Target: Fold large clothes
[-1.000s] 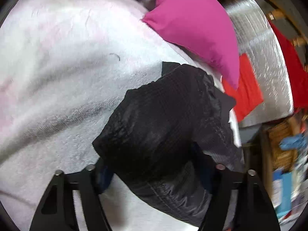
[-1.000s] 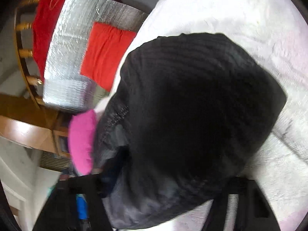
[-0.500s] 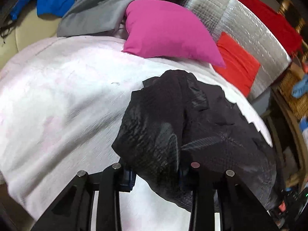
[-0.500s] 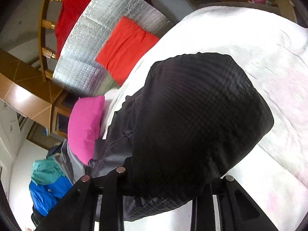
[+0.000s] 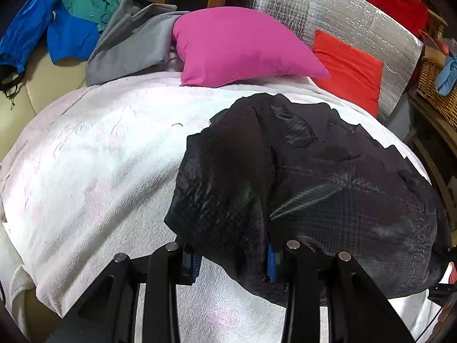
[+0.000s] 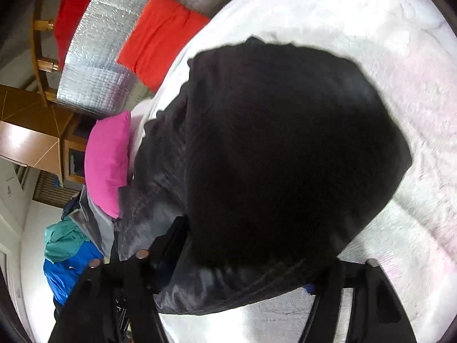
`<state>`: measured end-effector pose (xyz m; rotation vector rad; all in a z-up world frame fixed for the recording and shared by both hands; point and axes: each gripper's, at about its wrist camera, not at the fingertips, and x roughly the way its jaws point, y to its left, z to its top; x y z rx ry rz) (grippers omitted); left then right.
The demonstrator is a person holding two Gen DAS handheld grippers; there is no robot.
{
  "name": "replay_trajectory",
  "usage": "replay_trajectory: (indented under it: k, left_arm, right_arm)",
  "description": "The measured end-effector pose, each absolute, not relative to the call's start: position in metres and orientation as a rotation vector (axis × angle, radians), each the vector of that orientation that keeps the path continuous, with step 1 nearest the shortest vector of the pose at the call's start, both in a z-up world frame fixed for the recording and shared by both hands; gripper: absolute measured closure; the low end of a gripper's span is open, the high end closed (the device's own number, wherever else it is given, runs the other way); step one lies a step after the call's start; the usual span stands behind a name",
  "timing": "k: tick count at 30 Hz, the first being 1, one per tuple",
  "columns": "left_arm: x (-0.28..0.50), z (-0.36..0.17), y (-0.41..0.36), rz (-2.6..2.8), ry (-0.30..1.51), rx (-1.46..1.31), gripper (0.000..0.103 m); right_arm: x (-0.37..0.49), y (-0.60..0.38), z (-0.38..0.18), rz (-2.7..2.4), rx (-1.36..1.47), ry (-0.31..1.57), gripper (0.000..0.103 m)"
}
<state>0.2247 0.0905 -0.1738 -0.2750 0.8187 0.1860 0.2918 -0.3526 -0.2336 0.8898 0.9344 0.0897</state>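
A black shiny garment (image 5: 300,177) with a fine grid weave lies bunched on the white bed cover (image 5: 94,165). My left gripper (image 5: 232,260) is shut on the garment's near edge, the cloth draped over its fingertips. In the right wrist view the same black garment (image 6: 280,154) fills the middle and hangs over my right gripper (image 6: 242,283), which is shut on it; its fingertips are hidden under the cloth.
A magenta pillow (image 5: 240,45) and a grey garment (image 5: 134,45) lie at the bed's far end. Blue and teal clothes (image 5: 65,17) are piled at the far left. A red cloth (image 5: 348,68) leans on silver foil sheeting (image 5: 354,20). A wicker basket (image 5: 437,91) stands right.
Both grippers have pulled back and lifted with the garment, so more of the bed, the pillow and the clothes pile shows. The left gripper has narrowed on the cloth.
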Motion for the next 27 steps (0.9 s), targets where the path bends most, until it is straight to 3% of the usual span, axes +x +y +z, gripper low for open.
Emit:
replay_trajectory:
  k: [8, 12, 15, 27]
  left_arm:
    - [0.222, -0.175, 0.087, 0.185, 0.81, -0.251, 0.064]
    - [0.221, -0.173, 0.085, 0.187, 0.804, -0.232, 0.064]
    - [0.22, -0.172, 0.084, 0.181, 0.801, -0.226, 0.064]
    - [0.219, -0.172, 0.082, 0.171, 0.794, -0.191, 0.064]
  right_arm:
    - [0.296, -0.348, -0.234, 0.054, 0.867, 0.905, 0.033]
    - [0.296, -0.34, -0.223, 0.036, 0.792, 0.87, 0.054]
    - [0.291, -0.34, -0.212, 0.032, 0.756, 0.83, 0.063]
    - [0.299, -0.338, -0.217, 0.006, 0.7, 0.864, 0.064]
